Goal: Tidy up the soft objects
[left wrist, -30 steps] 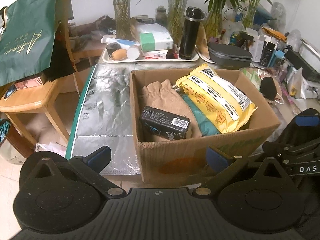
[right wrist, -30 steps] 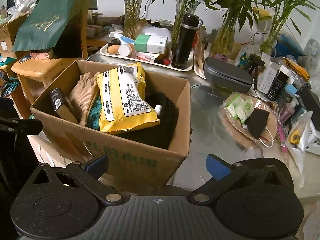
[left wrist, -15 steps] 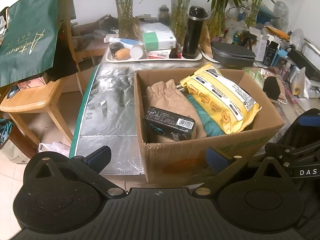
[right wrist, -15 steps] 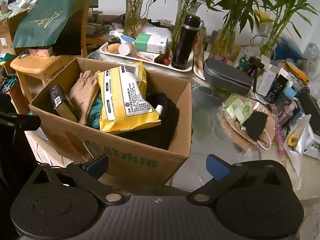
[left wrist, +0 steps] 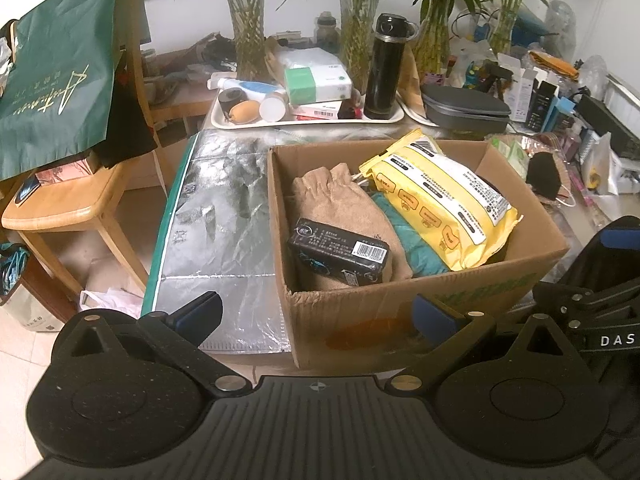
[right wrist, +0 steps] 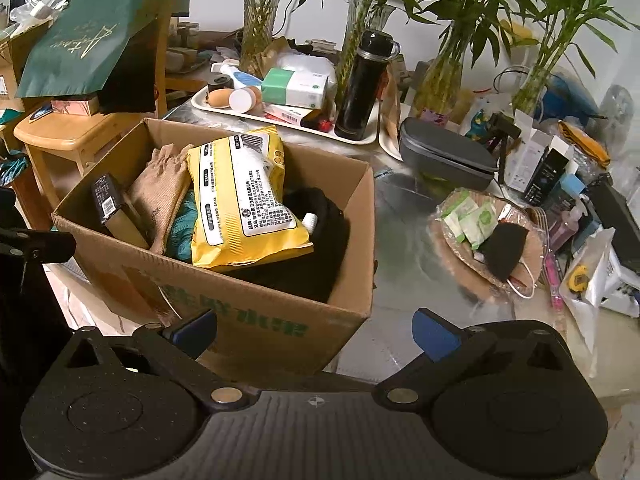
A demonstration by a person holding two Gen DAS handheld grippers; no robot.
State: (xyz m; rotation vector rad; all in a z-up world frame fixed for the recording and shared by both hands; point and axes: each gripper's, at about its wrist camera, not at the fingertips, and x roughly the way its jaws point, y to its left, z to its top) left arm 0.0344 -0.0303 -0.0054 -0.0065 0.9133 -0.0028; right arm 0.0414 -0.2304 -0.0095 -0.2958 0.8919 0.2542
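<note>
the cardboard box [left wrist: 400, 304] is sitting on the silver mat [left wrist: 224, 216], and the soft things are lying inside it: a tan cloth pouch [left wrist: 340, 204] toward the box's left wall, a teal cloth [left wrist: 412, 240] tucked under it, a yellow soft pack [left wrist: 440, 200] leaning across the middle, and a black garment [right wrist: 320, 240] filling the box's right side. a small black carton [left wrist: 340, 248] is resting on the pouch, near the box's front left corner. a little white tube [right wrist: 310, 221] is poking up between the pack and the garment.

the left gripper [left wrist: 316, 314] is hanging just in front of the box's near wall, spread wide and holding nothing. the right gripper [right wrist: 314, 328] is hovering at the box's front right corner, equally spread and empty.

this could be the look of a box about to be unpacked or one just filled, so i can't judge which. whichever it is, anyone reaching in would do well to come down from above the rim, pinch the soft stuff in its bulk rather than at a loose edge, and mind the stiff carton sliding off the pouch.

against a second ago, the box is sitting slightly further right in the left wrist view and the yellow pack is reading a bit larger in the right one; both grippers are drifting a touch, and the contents aren't shifting at all.
</note>
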